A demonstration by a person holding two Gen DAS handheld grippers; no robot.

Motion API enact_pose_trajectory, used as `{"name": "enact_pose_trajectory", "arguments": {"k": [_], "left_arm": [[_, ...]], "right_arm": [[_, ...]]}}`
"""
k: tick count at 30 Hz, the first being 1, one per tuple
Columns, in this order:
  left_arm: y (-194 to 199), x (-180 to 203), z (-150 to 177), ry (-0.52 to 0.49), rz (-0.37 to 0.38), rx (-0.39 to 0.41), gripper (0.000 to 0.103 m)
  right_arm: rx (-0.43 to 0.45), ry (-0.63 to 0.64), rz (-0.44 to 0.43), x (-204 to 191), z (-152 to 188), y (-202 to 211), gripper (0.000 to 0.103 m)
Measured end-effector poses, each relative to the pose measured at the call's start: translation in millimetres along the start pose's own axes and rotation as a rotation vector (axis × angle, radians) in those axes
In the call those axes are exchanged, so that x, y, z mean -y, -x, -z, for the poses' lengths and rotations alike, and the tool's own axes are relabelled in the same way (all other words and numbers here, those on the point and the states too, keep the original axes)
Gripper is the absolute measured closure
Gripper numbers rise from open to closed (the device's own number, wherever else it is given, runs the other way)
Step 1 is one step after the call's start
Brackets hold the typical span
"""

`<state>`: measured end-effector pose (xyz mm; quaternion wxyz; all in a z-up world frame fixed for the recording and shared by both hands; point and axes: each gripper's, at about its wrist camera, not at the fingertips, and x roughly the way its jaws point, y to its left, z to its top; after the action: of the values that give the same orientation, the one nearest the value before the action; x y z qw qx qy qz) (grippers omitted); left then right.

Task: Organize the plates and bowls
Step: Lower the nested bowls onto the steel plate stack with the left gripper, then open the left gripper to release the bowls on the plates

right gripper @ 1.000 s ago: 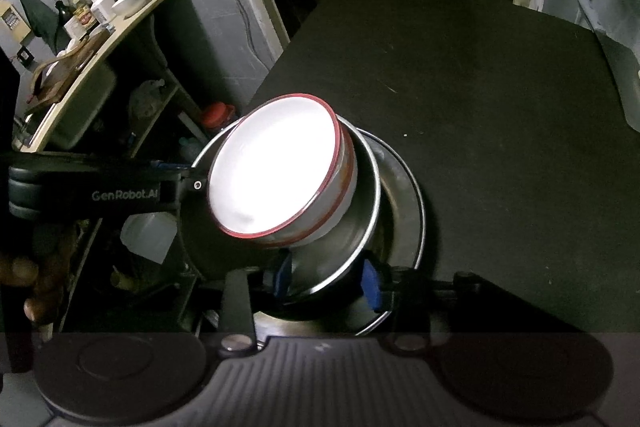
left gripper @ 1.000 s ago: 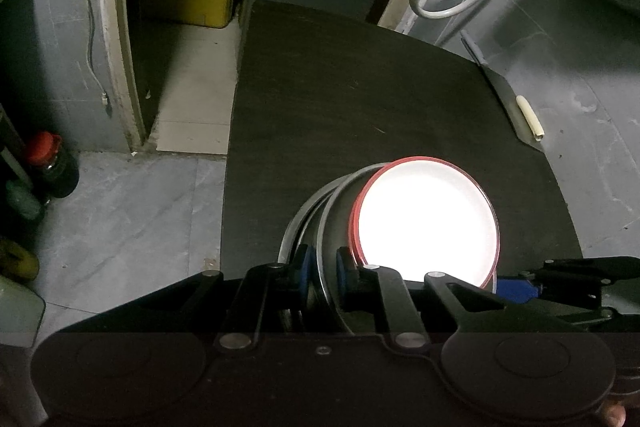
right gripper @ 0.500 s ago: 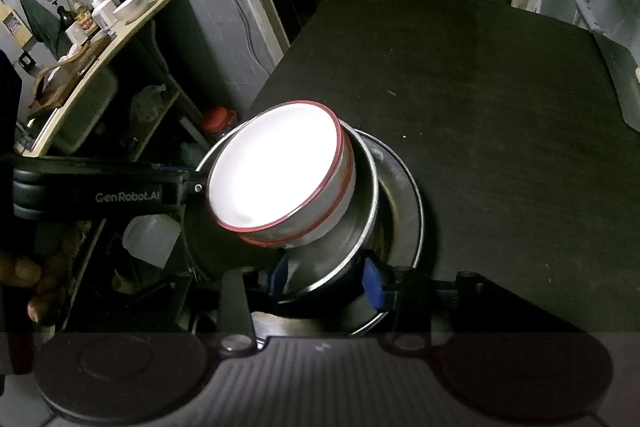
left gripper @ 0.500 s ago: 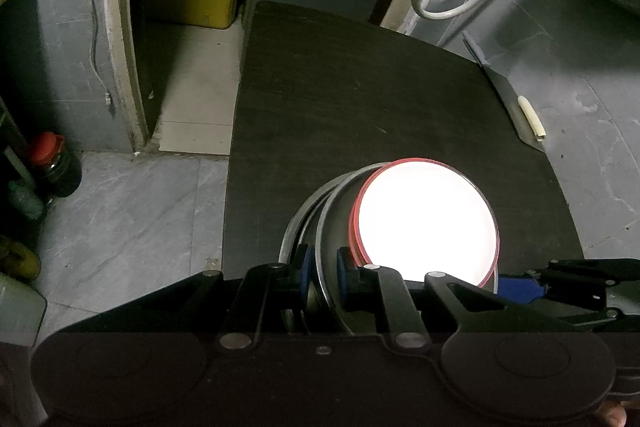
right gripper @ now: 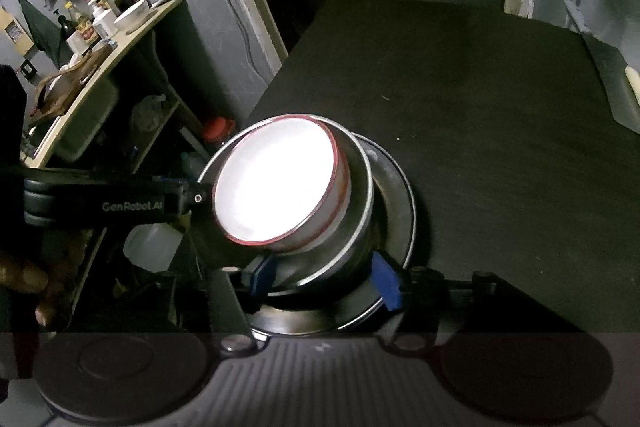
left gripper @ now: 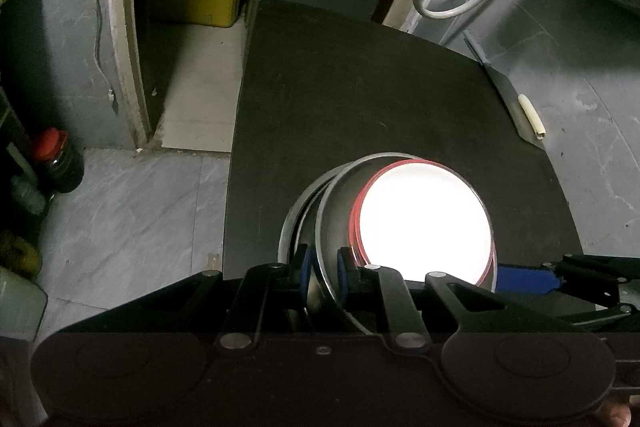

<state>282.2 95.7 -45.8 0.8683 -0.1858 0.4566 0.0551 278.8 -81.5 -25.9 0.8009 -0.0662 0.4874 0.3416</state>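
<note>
The left gripper (left gripper: 323, 269) was pinching the near rim of a steel bowl (left gripper: 332, 211), its blue pads (left gripper: 343, 267) pressed on either side of the thin wall. The right gripper (right gripper: 326, 277) had its jaws opening, the pads (right gripper: 386, 281) standing apart on either side of the steel bowl's lower edge and seemingly not pressing it. Inside the steel bowl sat a white bowl with a red rim (right gripper: 280, 183), tilted toward the left gripper, and beneath both lay a steel plate (right gripper: 400, 195). The stack rested at the near left corner of a dark table (right gripper: 500, 147). Beyond the table's far edge stood a yellow box (left gripper: 196, 1) on the floor.
</note>
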Motion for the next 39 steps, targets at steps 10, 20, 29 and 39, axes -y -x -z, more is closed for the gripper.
{"name": "enact_pose_trajectory", "arguments": {"k": [10, 20, 29, 39], "left_arm": [[8, -1, 4, -0.004, -0.069, 0.033, 0.051], [18, -4, 10, 0.021, -0.081, 0.051, 0.034], [23, -7, 16, 0.05, -0.09, 0.076, 0.014], [33, 2, 21, 0.051, -0.09, 0.138, 0.001]], "right_arm": [[0.042, -0.007, 0.007, 0, 5, 9, 0.043], [0.097, -0.029, 0.022, 2, 11, 22, 0.04], [0.158, -0.089, 0.062, 10, 17, 28, 0.03], [0.222, -0.106, 0.072, 11, 20, 37, 0.004]]}}
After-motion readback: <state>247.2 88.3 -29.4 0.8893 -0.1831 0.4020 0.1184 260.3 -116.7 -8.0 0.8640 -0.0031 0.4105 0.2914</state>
